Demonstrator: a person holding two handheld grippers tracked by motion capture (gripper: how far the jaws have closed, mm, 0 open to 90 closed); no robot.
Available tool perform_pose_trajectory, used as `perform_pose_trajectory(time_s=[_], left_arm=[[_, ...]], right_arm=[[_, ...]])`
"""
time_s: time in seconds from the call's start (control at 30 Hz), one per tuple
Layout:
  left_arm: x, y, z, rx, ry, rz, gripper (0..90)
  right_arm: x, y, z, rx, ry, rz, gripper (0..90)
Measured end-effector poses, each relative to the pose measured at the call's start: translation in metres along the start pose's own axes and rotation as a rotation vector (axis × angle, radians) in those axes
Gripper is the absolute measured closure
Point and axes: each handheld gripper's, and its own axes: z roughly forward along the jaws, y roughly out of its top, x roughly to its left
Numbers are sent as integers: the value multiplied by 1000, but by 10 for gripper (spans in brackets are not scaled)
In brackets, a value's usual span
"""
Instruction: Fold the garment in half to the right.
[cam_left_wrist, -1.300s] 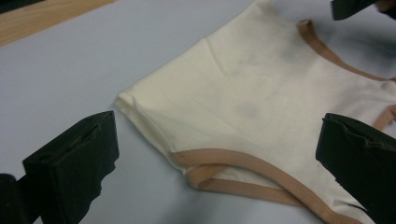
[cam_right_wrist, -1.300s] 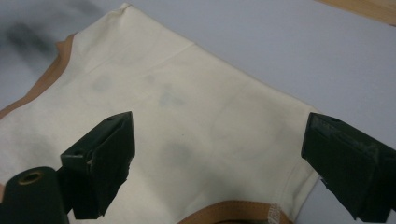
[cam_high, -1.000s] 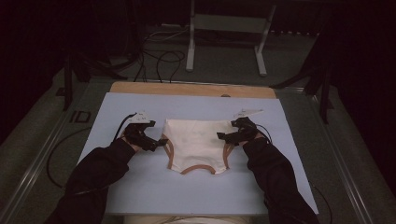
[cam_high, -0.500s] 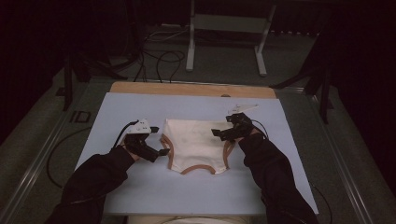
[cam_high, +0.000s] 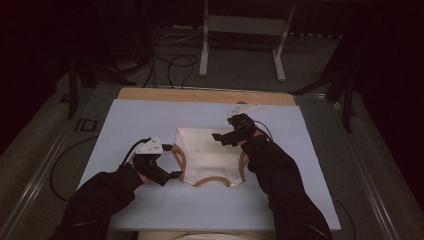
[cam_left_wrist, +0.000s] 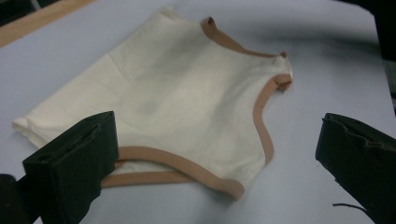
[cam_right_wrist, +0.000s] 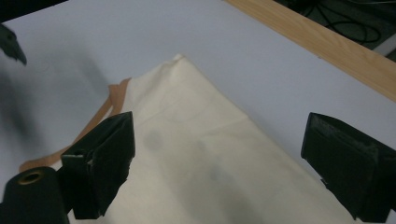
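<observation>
Cream cotton vest (cam_high: 207, 155) with tan binding, flat mid-table on blue sheet (cam_high: 300, 195) | likely light, limp, creases easily | grip: bound hem or armhole edge | left gripper (cam_high: 167, 175) wide open, empty, beside it | right gripper (cam_high: 222, 138) wide open, empty, above the cloth

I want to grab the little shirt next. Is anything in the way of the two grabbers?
Nothing visible is. The cream shirt lies flat on the blue mat. The left gripper sits open at its side edge, and the right gripper hangs open over its top.
</observation>
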Motion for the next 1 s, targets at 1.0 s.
perform_pose_trajectory(time_s=[1.0], left_arm=[[-18,-21,39,118,-52,120,107]], right_arm=[[35,32,89,109,95,-14,101]])
